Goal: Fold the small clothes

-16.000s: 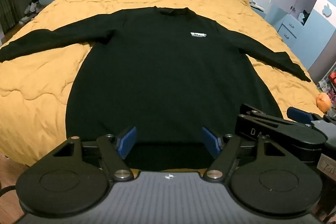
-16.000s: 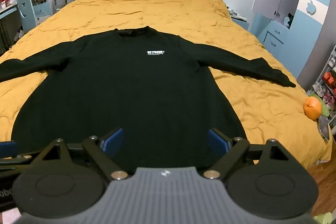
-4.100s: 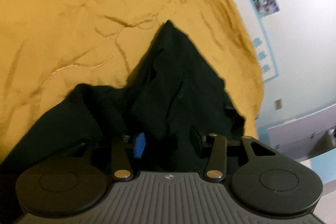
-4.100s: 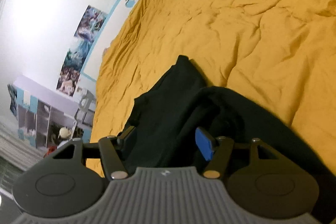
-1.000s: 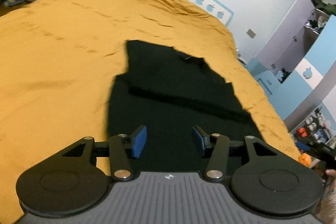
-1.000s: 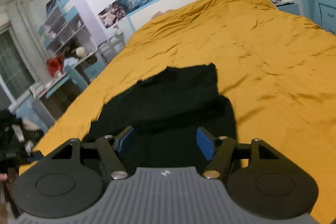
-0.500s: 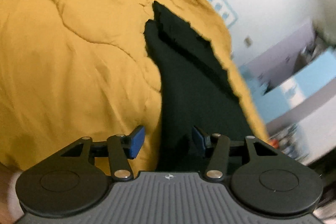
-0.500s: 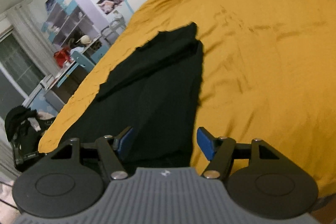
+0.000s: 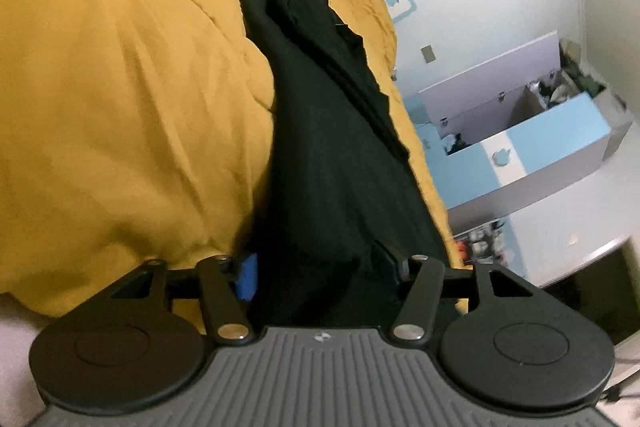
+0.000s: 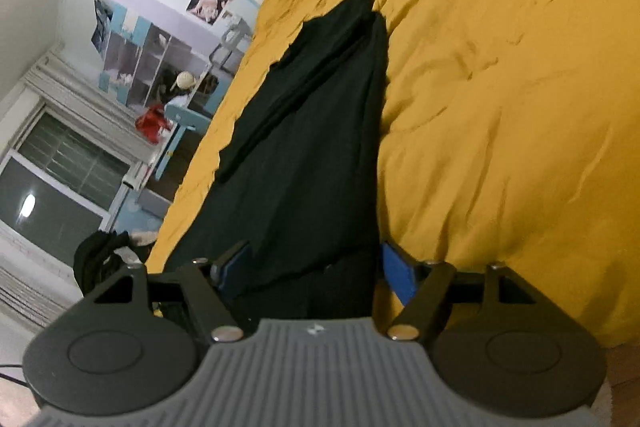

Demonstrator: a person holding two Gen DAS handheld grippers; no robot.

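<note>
A black long-sleeved top [image 9: 328,131] lies on the yellow bedspread [image 9: 120,99], both sleeves folded in across its body, so it forms a long narrow strip. My left gripper [image 9: 316,265] sits low at the hem's left corner; its jaws are opening, the hem cloth lies between them and the blue pads [image 9: 247,275] stand apart from it. In the right wrist view the same top [image 10: 316,147] runs away from me. My right gripper [image 10: 314,269] is at the hem's right corner, jaws opening, with cloth between the pads [image 10: 396,275] but not pinched.
The bedspread [image 10: 500,107] spreads wide on both sides of the top. A blue and grey wardrobe [image 9: 520,143] stands past the bed's right side. A desk, shelves and a window [image 10: 68,163] lie past the left side, with dark clothes [image 10: 100,259] piled low there.
Both grippers have come down to the near hem and rolled, so the room tilts in both views. Their jaws have widened, and each now straddles a hem corner.
</note>
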